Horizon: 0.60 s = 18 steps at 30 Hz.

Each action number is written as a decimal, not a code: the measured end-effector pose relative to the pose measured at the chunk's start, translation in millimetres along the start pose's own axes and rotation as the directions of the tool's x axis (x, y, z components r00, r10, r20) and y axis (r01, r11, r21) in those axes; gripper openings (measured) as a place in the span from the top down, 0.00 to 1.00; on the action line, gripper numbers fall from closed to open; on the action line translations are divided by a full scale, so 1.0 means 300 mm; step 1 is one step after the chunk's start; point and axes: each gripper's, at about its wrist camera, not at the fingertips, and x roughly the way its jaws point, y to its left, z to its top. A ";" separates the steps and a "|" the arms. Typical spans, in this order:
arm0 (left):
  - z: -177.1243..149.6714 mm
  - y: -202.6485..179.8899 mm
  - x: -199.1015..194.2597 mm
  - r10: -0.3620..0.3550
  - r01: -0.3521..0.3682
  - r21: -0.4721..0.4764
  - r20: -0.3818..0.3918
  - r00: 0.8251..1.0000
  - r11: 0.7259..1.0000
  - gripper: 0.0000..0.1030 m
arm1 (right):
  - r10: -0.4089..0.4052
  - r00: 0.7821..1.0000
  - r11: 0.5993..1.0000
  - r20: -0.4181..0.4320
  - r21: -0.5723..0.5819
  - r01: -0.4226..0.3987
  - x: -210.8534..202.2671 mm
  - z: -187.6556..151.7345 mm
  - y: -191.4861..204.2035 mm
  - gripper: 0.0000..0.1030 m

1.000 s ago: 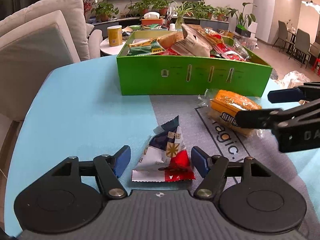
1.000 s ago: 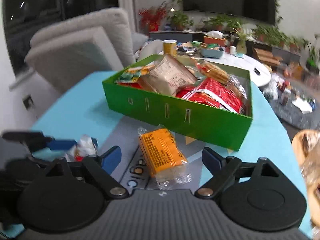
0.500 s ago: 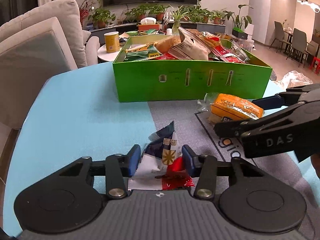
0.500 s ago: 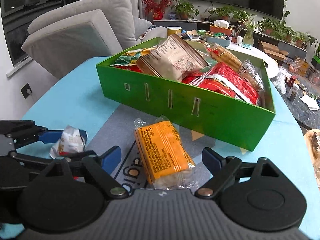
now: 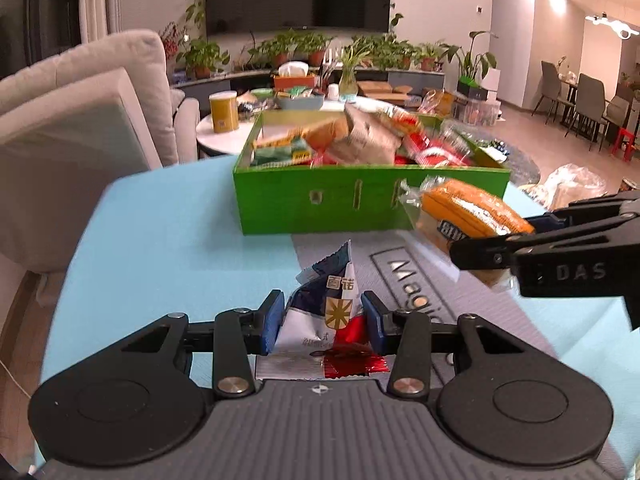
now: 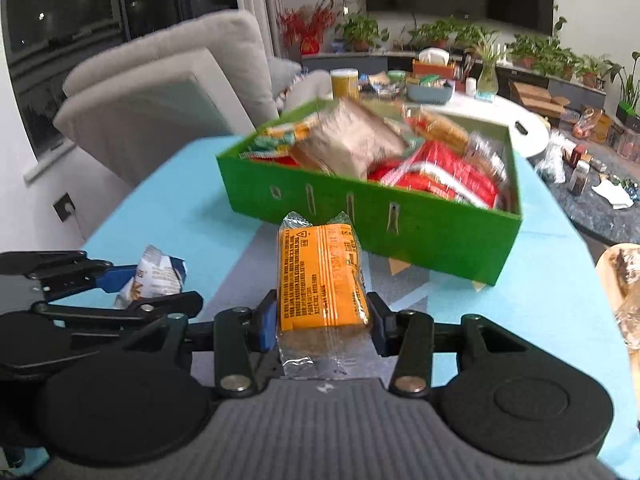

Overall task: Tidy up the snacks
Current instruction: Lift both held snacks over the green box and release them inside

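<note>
A blue, white and red snack packet [image 5: 332,280] sits pinched between the blue pads of my left gripper [image 5: 324,322], whose jaws are still closing on it; it hangs just above the grey mat. The same packet [image 6: 158,276] shows at the left of the right wrist view. An orange wrapped snack bar [image 6: 320,272] lies lengthwise between the pads of my right gripper [image 6: 322,322], which are closing and press on its sides. In the left wrist view that bar [image 5: 468,208] is raised off the mat in front of the green box [image 5: 320,200], which is heaped with several snack packs.
The green box [image 6: 360,212] stands on a light blue table [image 5: 168,240] with a grey lettered mat [image 5: 400,264]. Grey sofa cushions [image 5: 80,128] flank the left. A white round table with a yellow can [image 5: 222,112] lies beyond the box.
My left jaws closed on the small packet and rose with it. My right jaws closed in on the orange bar, which came up off the mat.
</note>
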 end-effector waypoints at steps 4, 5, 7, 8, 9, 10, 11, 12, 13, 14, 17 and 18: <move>0.050 -0.010 -0.056 -0.008 0.007 0.013 0.054 0.999 1.000 0.61 | -0.005 0.997 1.000 0.074 -0.004 0.005 -0.096 0.035 0.018 0.32; 0.068 -0.013 -0.068 -0.011 0.010 0.018 0.069 0.998 1.000 0.61 | -0.004 0.996 1.000 0.091 -0.001 0.004 -0.115 0.048 0.017 0.32; 0.107 -0.020 -0.086 -0.017 0.014 0.034 0.095 0.995 0.999 0.61 | -0.003 0.992 1.000 0.123 0.006 0.002 -0.147 0.081 0.015 0.32; 0.127 -0.022 -0.092 -0.017 0.012 0.041 0.108 0.994 0.999 0.61 | -0.002 0.991 1.000 0.136 0.008 0.001 -0.157 0.096 0.014 0.32; 0.151 -0.025 -0.096 -0.014 0.008 0.050 0.120 0.993 0.999 0.61 | -0.003 0.989 1.000 0.150 0.007 0.002 -0.167 0.113 0.013 0.32; 0.167 -0.026 -0.101 -0.013 0.006 0.058 0.130 0.991 0.998 0.61 | -0.005 0.986 1.000 0.165 0.005 0.004 -0.173 0.132 0.012 0.32; 0.188 -0.034 -0.102 -0.014 0.005 0.066 0.140 0.990 0.998 0.61 | -0.007 0.984 1.000 0.178 0.004 0.006 -0.175 0.150 0.009 0.32; 0.210 -0.035 -0.101 -0.016 0.005 0.070 0.149 0.989 0.998 0.61 | -0.007 0.982 1.000 0.190 0.005 0.006 -0.173 0.170 0.006 0.32; 0.234 -0.036 -0.097 -0.018 0.007 0.073 0.158 0.987 0.997 0.61 | -0.004 0.980 1.000 0.199 0.008 0.003 -0.171 0.190 0.001 0.32; 0.256 -0.036 -0.092 -0.020 0.008 0.076 0.164 0.986 0.997 0.61 | 0.000 0.979 1.000 0.206 0.015 -0.003 -0.165 0.206 -0.005 0.32; 0.318 -0.028 -0.061 -0.018 0.002 0.087 0.181 0.983 0.996 0.61 | 0.004 0.976 0.999 0.219 0.041 -0.013 -0.140 0.258 -0.030 0.32; 0.338 -0.027 -0.047 -0.013 -0.004 0.092 0.183 0.983 0.996 0.61 | 0.003 0.975 0.999 0.221 0.047 -0.013 -0.129 0.275 -0.037 0.32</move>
